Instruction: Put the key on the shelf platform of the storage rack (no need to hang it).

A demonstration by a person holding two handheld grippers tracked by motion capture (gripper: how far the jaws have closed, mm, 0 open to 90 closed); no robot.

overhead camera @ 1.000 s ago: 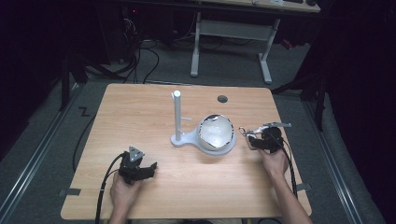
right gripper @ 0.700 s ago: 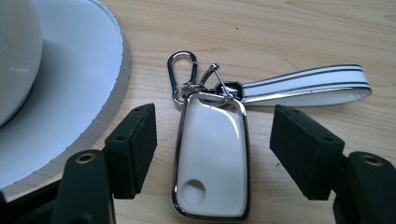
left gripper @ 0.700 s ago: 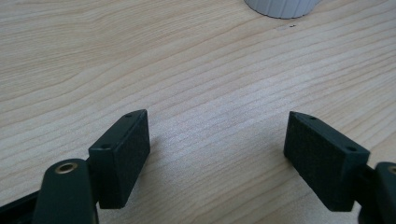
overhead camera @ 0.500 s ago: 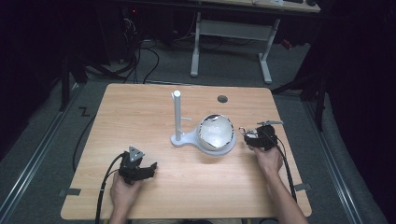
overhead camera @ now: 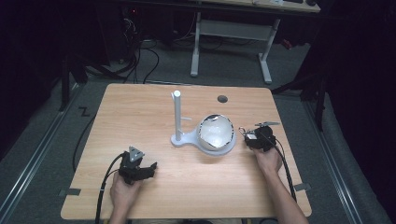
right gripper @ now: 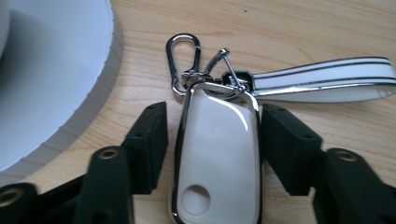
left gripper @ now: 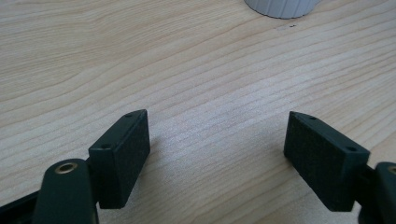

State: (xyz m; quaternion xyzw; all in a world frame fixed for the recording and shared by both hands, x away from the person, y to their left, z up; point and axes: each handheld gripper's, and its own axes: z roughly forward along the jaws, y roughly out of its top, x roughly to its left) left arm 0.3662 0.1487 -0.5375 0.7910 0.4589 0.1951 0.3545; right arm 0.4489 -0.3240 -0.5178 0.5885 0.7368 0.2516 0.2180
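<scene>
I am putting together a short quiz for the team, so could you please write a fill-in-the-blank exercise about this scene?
1. The right gripper has its jaws on either side of a white key ____.
2. A metal clip and a striped ____ hang from the key fob.
3. The left gripper hovers over bare table with its jaws ____.
4. The white post stands ____ on its base.

Missing words: fob; strap; open; upright

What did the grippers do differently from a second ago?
The right gripper slid a little toward the white dish, and its jaws have just been closing around the white key fob lying on the table. The left gripper, dish and post stayed put.
</scene>
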